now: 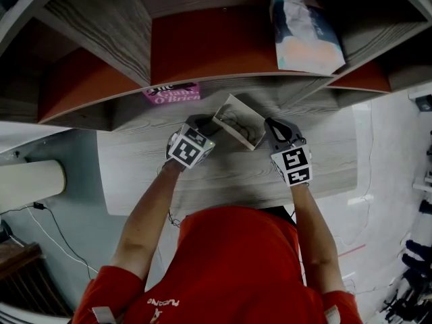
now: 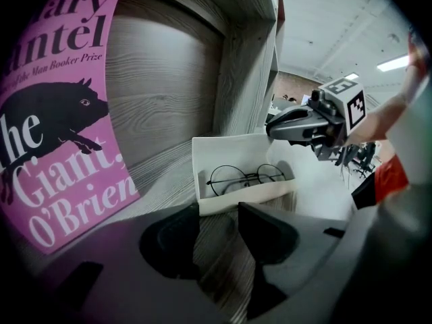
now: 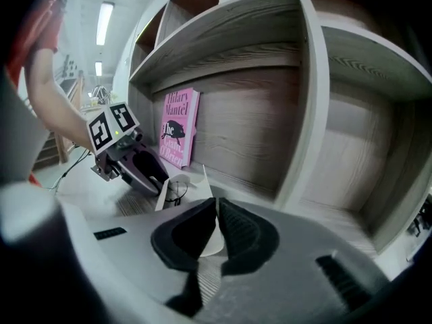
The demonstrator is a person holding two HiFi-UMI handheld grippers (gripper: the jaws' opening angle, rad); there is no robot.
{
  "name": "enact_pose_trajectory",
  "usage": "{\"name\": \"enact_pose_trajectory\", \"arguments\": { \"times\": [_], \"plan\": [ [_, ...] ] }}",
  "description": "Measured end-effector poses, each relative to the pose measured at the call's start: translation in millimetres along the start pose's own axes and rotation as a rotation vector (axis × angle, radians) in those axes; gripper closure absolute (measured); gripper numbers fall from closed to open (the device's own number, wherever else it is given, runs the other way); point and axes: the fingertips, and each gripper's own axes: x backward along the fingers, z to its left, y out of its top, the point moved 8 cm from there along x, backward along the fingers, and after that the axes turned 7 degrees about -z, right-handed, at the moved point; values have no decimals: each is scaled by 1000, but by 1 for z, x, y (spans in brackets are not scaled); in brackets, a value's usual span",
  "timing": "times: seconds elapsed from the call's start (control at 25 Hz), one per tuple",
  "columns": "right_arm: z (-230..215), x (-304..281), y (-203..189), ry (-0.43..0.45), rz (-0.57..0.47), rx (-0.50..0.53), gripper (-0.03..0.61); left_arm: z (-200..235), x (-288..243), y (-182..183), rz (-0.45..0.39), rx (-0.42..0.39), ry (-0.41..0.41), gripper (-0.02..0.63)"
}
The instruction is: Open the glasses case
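The white glasses case lies on the grey wood shelf with its lid swung up, and thin round black-framed glasses rest inside it. My right gripper is shut on the edge of the white lid, which passes between its pads. In the head view it sits at the case's right end. My left gripper is open at the case's left end. Its jaws stand just short of the case's near wall, with bare wood between them.
A pink book leans against the back panel left of the case. A shelf upright rises behind and to the right. A pale blue packet stands in an upper compartment. The shelf's front edge is near my body.
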Motion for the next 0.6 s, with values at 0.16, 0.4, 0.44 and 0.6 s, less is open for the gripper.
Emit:
{"name": "enact_pose_trajectory", "arguments": {
  "times": [0.16, 0.4, 0.44, 0.6],
  "plan": [
    [-12, -4, -4, -46, 6, -18, 554, -2, -2, 1, 1, 0, 2, 436],
    [-25, -9, -12, -84, 24, -32, 551, -3, -6, 5, 2, 1, 7, 436],
    [-27, -10, -13, -89, 26, -35, 550, -3, -7, 6, 2, 1, 7, 436],
    [-30, -13, -16, -103, 31, -35, 548, -3, -8, 6, 2, 1, 10, 436]
  ]
}}
